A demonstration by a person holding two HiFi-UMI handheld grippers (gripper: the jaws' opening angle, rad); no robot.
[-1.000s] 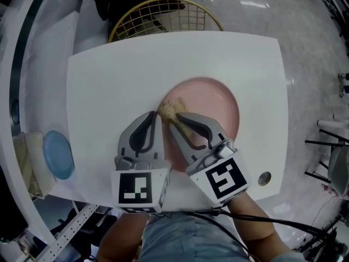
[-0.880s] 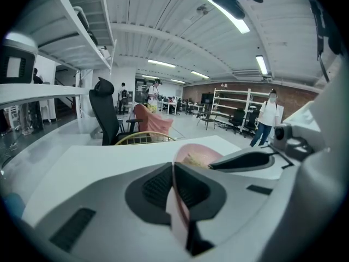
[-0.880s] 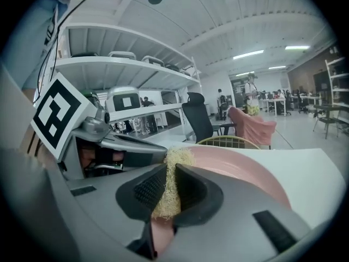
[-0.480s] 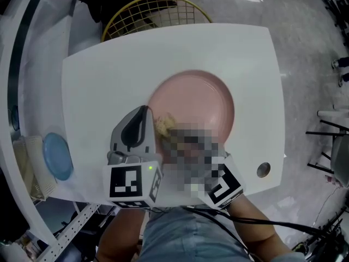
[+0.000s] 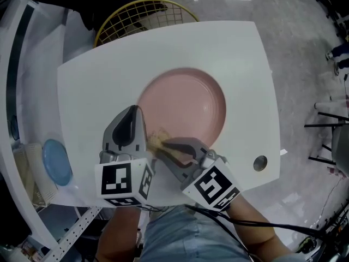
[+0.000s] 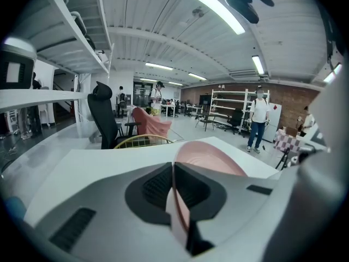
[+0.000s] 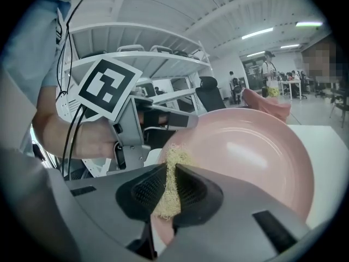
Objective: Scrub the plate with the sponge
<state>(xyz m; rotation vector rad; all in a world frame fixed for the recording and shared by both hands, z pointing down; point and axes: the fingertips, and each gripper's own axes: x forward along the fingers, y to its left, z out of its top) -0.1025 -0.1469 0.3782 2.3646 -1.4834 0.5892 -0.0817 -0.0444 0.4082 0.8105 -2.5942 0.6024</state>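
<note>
A pink plate (image 5: 185, 103) lies on the white table (image 5: 240, 53). My left gripper (image 5: 136, 110) is shut on the plate's left rim, and the thin pink edge (image 6: 180, 217) runs between its jaws. My right gripper (image 5: 163, 144) is shut on a small tan sponge (image 5: 157, 137) at the plate's near-left rim. In the right gripper view the fibrous sponge (image 7: 172, 165) is pinched between the pads and pressed on the plate (image 7: 256, 146), close beside the left gripper (image 7: 163, 119). The right gripper's body hides part of the near rim in the head view.
A yellow wire basket (image 5: 143, 12) stands past the table's far edge. A blue disc (image 5: 57, 162) rests on the shelf at left. A round metal fitting (image 5: 260, 162) sits in the table's near-right corner. A black office chair (image 6: 103, 116) and people stand far behind.
The right gripper has drawn the sponge along the plate's left side toward the near rim. The left gripper keeps its hold on the rim.
</note>
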